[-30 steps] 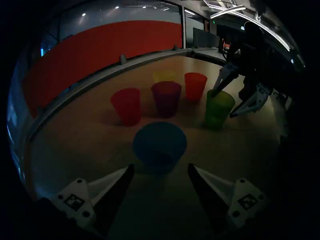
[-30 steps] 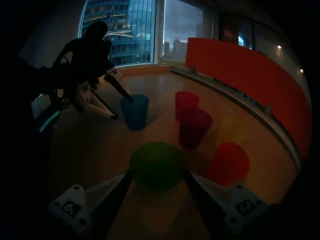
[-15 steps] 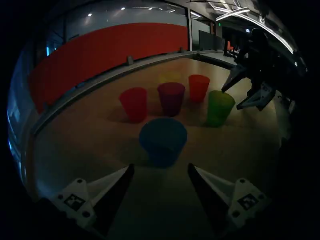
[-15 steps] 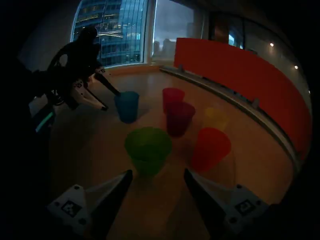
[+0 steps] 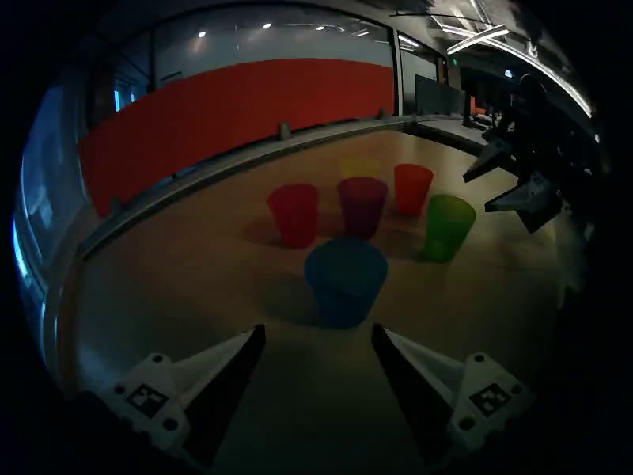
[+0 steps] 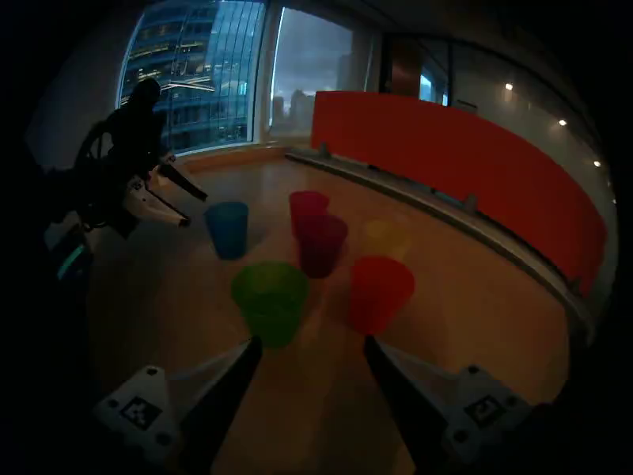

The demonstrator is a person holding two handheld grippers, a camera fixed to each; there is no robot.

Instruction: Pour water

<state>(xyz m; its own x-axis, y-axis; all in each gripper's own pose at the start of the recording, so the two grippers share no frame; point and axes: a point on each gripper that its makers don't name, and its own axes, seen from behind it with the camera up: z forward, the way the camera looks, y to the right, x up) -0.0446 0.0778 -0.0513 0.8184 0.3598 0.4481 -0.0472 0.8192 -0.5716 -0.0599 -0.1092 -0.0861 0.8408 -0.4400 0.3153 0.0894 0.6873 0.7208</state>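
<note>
Both claws are spread and hold nothing. The left gripper point(image 5: 316, 329) faces the blue cup point(image 5: 346, 281), which stands near the purple cup point(image 5: 362, 204). The right gripper point(image 6: 311, 340) faces the green cup point(image 6: 270, 302), also near the purple cup. No pour seems under way. Next, one cup must sit between the jaws before they close.

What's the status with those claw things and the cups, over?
Left gripper open, empty; right gripper open, empty. Blue cup upright ahead of left, green cup ahead of right, neither held. Purple cup, red cup crowd close by.
</note>
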